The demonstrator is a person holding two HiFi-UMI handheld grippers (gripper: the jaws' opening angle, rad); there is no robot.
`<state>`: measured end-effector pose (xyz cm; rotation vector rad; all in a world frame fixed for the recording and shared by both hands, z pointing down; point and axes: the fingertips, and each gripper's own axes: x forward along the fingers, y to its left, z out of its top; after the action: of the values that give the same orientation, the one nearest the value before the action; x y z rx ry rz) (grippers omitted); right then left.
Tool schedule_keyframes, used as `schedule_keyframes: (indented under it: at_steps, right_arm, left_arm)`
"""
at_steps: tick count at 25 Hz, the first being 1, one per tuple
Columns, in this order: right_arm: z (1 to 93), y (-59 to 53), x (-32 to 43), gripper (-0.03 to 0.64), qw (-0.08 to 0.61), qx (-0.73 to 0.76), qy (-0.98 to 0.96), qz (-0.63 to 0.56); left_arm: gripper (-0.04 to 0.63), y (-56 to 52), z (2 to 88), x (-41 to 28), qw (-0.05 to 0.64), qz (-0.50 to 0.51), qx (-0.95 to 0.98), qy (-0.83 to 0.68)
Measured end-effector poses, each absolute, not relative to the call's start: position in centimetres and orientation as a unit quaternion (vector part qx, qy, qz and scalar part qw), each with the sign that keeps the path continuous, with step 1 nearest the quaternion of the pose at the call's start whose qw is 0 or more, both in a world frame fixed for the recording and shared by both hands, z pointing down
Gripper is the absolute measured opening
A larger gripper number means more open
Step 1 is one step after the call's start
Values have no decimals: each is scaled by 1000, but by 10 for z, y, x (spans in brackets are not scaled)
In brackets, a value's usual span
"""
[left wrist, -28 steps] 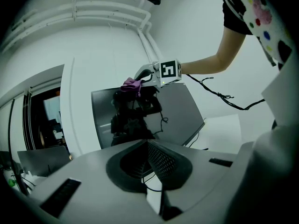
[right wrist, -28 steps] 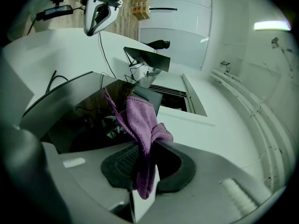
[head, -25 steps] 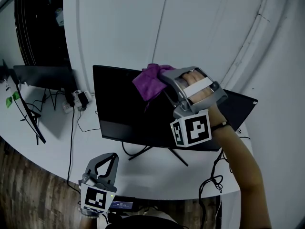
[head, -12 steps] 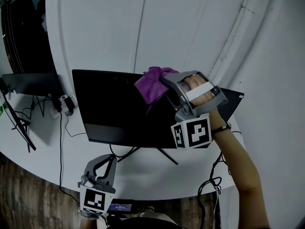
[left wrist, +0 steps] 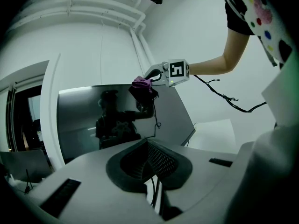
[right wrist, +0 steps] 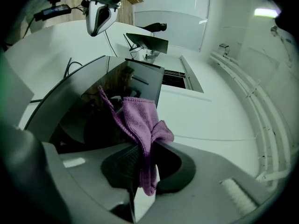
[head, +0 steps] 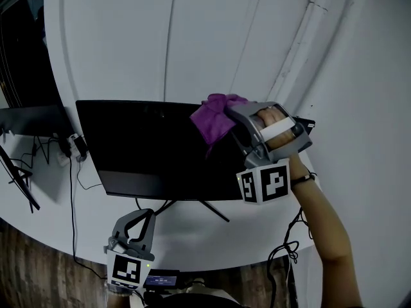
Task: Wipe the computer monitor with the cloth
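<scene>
Head view: monitor (head: pixel 148 149) upright on white worktop (head: pixel 186 233), long axis left-right, screen facing person. Purple cloth (head: pixel 217 117) at screen's upper right, held by right gripper (head: pixel 232 113). Left gripper (head: pixel 142 218) low, before monitor stand.
Left gripper view: jaws pressed together, empty.
Right gripper view: jaws pinching cloth, bunched end toward screen.

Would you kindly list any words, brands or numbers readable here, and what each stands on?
No readable text anywhere.
Right marker cube and left marker cube: square patterns only, no letters.
Lit display at the head view's bottom edge: too small to read.
Monitor: no brand legible.
</scene>
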<state>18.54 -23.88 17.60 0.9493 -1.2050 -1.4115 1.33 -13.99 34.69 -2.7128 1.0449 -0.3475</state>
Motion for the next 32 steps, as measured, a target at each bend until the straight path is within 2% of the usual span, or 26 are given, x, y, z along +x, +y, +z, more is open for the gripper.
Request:
schedule_keyframes:
  at_steps: [18, 32]
  right_arm:
    - [178, -205, 301, 63, 521, 457, -476, -541]
    - [184, -176, 379, 63, 535, 508, -454, -500]
  left_arm:
    - [5, -129, 344, 82, 118, -119, -934, 315]
    - [5, -120, 354, 107, 113, -121, -939, 302]
